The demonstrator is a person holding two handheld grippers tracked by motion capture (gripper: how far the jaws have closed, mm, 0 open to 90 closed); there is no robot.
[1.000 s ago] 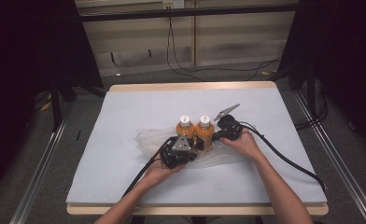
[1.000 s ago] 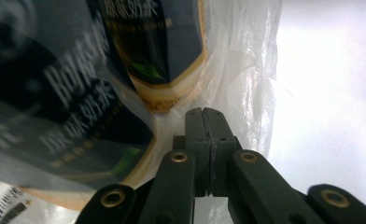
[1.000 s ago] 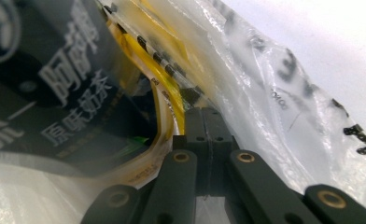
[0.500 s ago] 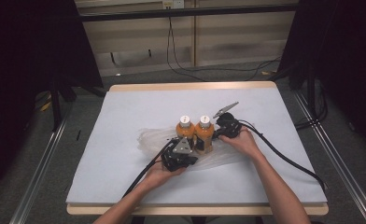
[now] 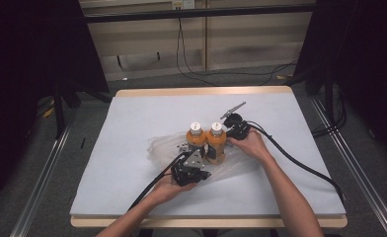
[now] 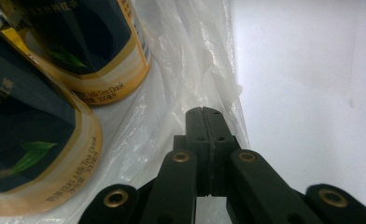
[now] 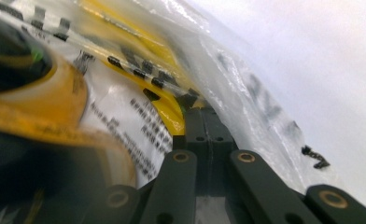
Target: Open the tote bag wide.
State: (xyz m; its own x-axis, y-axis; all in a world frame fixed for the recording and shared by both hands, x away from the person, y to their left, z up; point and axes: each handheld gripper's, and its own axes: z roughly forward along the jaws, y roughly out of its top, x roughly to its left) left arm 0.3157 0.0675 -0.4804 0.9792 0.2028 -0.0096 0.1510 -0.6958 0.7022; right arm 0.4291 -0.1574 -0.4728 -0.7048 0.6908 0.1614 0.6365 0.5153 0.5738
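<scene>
Both grippers (image 5: 197,154) (image 5: 231,129) — unmoved, bottles (image 5: 206,140) too

Glossy film and labels on a matt white table

The plastic bag (image 6: 195,60) is thin, clear, crinkled film with a soft sheen. Both bottles (image 5: 207,143) carry glossy printed labels (image 6: 36,135) in dark and yellow, under smooth pale plastic caps (image 5: 195,126). The left gripper (image 6: 203,112) is matt black plastic with brass-coloured rivets, as is the right gripper (image 7: 204,116). The table (image 5: 132,123) has a smooth matt white top with a pale wood edge.
</scene>
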